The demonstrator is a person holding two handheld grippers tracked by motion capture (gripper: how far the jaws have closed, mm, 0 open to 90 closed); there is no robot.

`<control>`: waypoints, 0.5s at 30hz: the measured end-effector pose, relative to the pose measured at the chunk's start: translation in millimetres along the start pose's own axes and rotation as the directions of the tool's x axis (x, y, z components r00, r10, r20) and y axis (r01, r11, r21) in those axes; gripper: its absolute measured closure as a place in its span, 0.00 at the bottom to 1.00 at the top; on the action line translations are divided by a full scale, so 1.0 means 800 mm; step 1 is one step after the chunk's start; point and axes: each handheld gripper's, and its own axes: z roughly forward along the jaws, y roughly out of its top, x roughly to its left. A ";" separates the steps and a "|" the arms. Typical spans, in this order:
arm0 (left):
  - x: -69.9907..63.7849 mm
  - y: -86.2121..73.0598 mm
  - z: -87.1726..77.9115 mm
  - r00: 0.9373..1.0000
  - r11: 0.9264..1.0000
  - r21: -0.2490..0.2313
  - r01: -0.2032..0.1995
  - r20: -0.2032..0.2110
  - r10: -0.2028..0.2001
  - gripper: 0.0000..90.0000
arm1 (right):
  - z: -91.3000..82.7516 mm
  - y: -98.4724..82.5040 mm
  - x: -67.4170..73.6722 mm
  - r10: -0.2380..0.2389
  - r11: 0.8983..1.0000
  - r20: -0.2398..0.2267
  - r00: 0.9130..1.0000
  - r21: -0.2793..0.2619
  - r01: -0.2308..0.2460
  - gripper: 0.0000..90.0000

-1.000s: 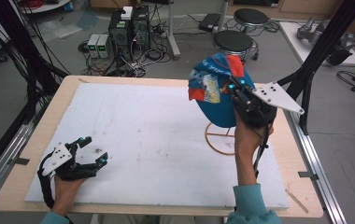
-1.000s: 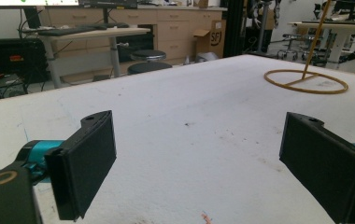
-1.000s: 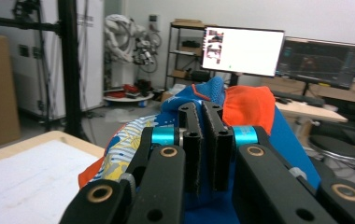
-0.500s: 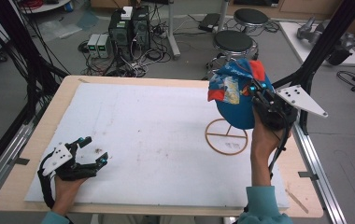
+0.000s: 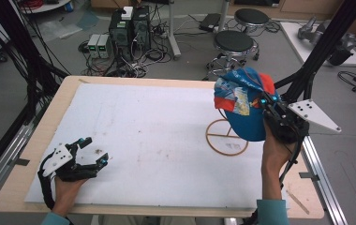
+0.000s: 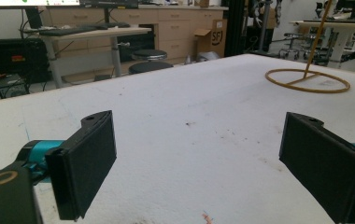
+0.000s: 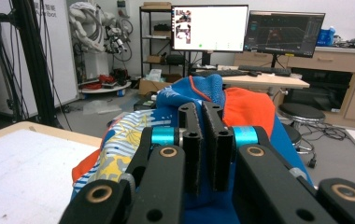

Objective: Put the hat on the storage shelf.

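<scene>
Holding a blue cap point(image 5: 244, 112) with orange and patterned panels, right gripper point(image 5: 266, 104) clamped on it above the ring stand point(image 5: 226, 138); left gripper point(image 5: 92, 151) spread wide, empty.

A wooden table point(image 5: 35, 136) held a white sheet point(image 5: 152, 136). A round wire stand point(image 5: 226, 137) sat under the right tongs point(image 5: 266, 104).

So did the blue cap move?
Yes. The cap, clamped in the right hand-held gripper, has shifted right and slightly toward the person, uncovering more of the yellow ring stand on the table.
</scene>
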 end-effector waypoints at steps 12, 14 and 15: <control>-0.001 0.000 0.000 1.000 1.000 0.001 -0.008 -0.001 0.008 0.12 | -0.024 -0.028 -0.012 0.005 0.999 0.002 1.000 0.043 -0.005 0.96; -0.001 0.000 0.000 1.000 1.000 0.001 -0.004 -0.002 0.004 0.12 | -0.027 -0.035 -0.015 0.016 0.998 0.000 1.000 0.053 -0.016 0.96; 0.000 0.000 0.000 1.000 1.000 0.002 -0.004 -0.002 0.004 0.12 | -0.028 -0.037 -0.016 0.015 0.998 0.000 1.000 0.055 -0.015 0.96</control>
